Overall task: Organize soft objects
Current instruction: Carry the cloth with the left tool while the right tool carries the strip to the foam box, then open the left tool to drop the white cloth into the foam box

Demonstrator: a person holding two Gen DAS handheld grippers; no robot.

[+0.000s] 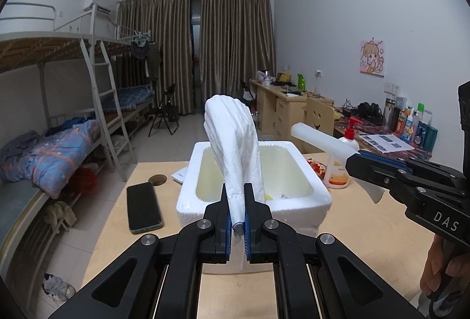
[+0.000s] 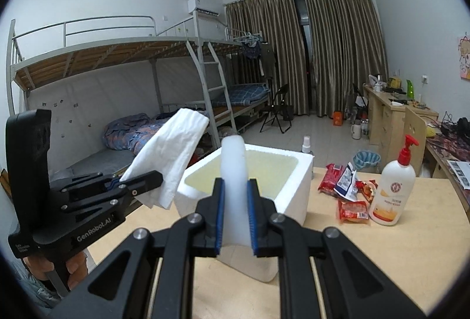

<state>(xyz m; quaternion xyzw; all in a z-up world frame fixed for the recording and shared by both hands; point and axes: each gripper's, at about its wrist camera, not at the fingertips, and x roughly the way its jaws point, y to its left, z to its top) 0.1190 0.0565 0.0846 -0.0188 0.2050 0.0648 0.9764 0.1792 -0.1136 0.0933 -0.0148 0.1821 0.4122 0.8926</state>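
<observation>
Our left tongs [image 1: 237, 210] pinch a white cloth [image 1: 235, 148]. Our right tongs [image 2: 235, 201] pinch a foam strip [image 2: 233, 172]. The box [image 1: 308, 160] sits just ahead of both. We should go slowly, get right above it, then let go.

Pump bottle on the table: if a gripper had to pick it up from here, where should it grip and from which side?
Grip the pump bottle across its white body just below the shoulder, coming in level from the open table side on its right. It stands upright, snack packets crowd its left, and the red pump head looks too narrow.
</observation>
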